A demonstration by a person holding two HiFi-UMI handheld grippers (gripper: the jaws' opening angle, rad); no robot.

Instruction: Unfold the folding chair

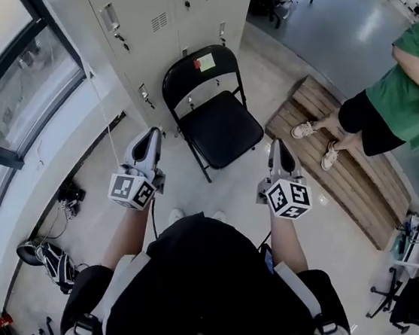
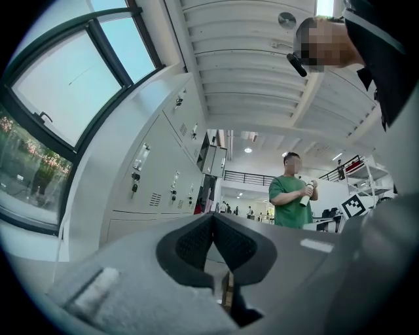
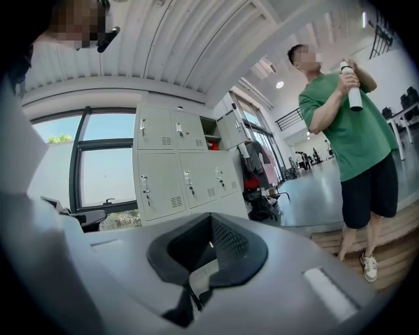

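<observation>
A black folding chair (image 1: 215, 110) stands unfolded on the floor in front of the lockers, with its seat down and a small red and green label on its backrest. My left gripper (image 1: 151, 137) hangs shut and empty to the chair's lower left, apart from it. To the chair's lower right, my right gripper (image 1: 278, 147) is shut with nothing in it. In the left gripper view the left gripper (image 2: 213, 219) has its black pads pressed together, and the right gripper (image 3: 209, 220) shows the same in the right gripper view. Neither gripper view shows the chair.
Beige lockers (image 1: 159, 20) line the wall behind the chair. A wooden pallet (image 1: 346, 168) lies to the right, and a person in a green shirt (image 1: 406, 81) stands on it with a bottle. A large window (image 1: 14, 93) is at the left. Bags and cables (image 1: 51, 257) lie on the floor.
</observation>
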